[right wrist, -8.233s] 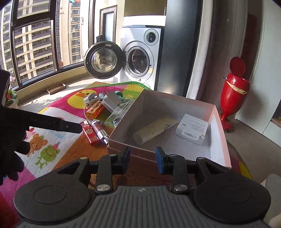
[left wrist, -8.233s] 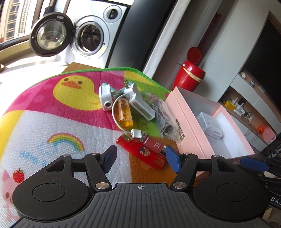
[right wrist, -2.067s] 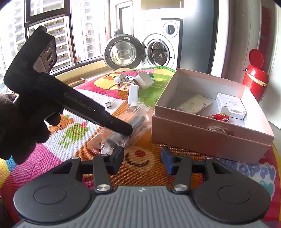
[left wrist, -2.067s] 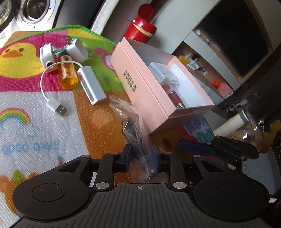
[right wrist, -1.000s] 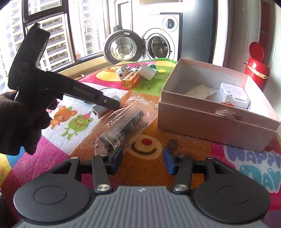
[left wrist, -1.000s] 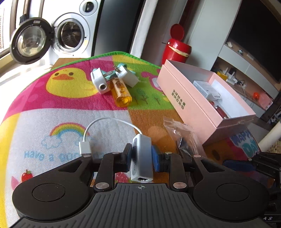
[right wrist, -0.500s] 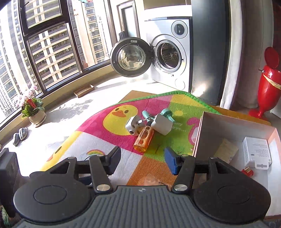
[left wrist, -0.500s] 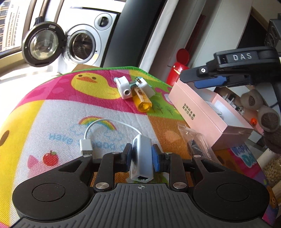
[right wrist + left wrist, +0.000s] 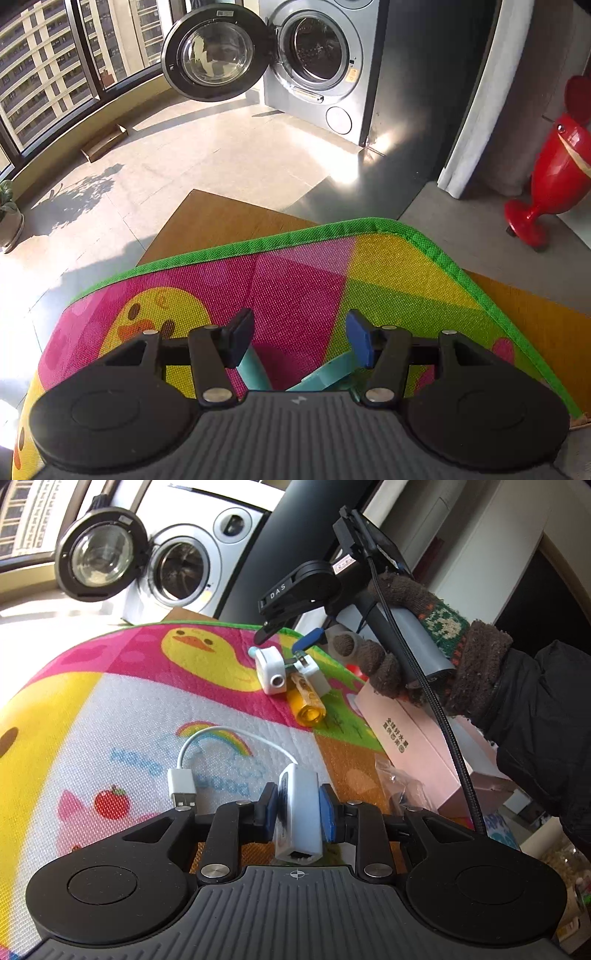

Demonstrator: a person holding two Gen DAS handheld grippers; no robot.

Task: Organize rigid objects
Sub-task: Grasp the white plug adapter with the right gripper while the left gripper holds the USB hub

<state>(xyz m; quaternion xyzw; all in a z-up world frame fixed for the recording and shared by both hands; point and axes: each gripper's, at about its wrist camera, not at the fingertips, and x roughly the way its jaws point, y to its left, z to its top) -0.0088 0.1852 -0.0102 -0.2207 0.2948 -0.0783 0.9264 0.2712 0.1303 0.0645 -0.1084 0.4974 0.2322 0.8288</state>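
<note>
Work surface was a bright cartoon play mat (image 9: 92, 716) with a green border, laid over a wooden board on a tiled floor, in strong sun.

Nearest in the left wrist view: left gripper (image 9: 298, 809) clamped on a white USB network adapter (image 9: 298, 814), blue pads pressed against both long sides, the port end pointing back at the camera. Its white cable (image 9: 229, 734) looped forward over the rainbow print and ended in a USB-A plug (image 9: 181, 787) lying on the mat just left of the gripper. To the right of the adapter, a clear plastic bag (image 9: 397, 781) with something dark inside — contents not legible — lay beside the near end of the pink box (image 9: 410, 749).

Mid-mat cluster: an amber bottle (image 9: 306, 703) on its side, touching a white plug block (image 9: 272, 670) with a round hole and a white charger (image 9: 312, 672) with metal prongs.

Above that cluster, right gripper (image 9: 279, 644) held in a brown knitted glove (image 9: 410, 635), jaws wide apart with nothing between them. Right wrist view agreed — gripper (image 9: 300, 341) spread over the pink and yellow mat, with teal plastic parts (image 9: 321, 373) just below the fingers; object identity not clear.

Far background: washing machine (image 9: 317, 55) with door (image 9: 216, 48) swung open, red pedal bin (image 9: 554, 166) to the right, windows at left.
</note>
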